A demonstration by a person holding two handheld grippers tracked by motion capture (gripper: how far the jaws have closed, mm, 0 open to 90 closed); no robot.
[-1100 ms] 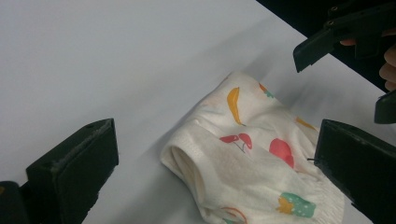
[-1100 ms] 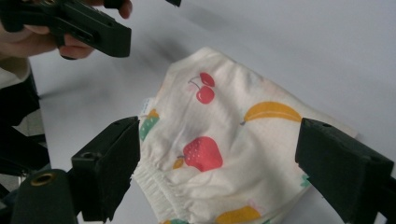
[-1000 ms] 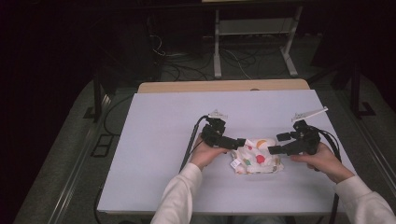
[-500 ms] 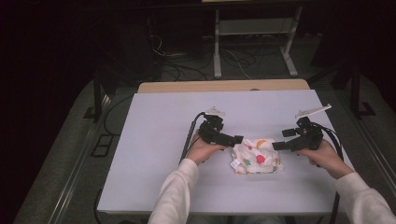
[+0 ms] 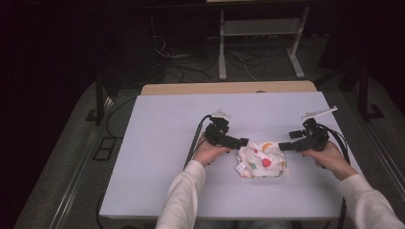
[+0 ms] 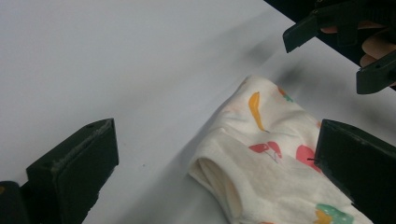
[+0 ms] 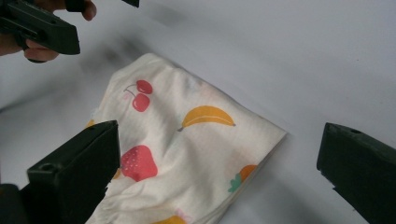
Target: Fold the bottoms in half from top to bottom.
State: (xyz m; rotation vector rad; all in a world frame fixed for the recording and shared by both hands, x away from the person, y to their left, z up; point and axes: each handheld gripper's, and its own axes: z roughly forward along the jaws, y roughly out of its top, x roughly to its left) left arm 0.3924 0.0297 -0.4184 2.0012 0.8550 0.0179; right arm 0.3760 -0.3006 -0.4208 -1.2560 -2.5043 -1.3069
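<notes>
A folded cloth (image 5: 261, 160) printed with fruit lies flat on the white worktop (image 5: 157, 157), a little toward 4 o'clock of its middle. The left gripper (image 5: 242, 142) reaches in level from 9 o'clock, jaws spread wide and empty, tips at the cloth's near-left edge. The right gripper (image 5: 282, 146) points in from 3 o'clock, likewise spread and holding nothing, just beside the cloth's right edge; both forearms angle up from the bottom in white sleeves (image 5: 184, 198).

White fruit-print cloth (image 5: 261, 160), black jaws

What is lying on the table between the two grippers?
In the high view, a folded fruit-print cloth lies between the left gripper and right gripper.
</notes>
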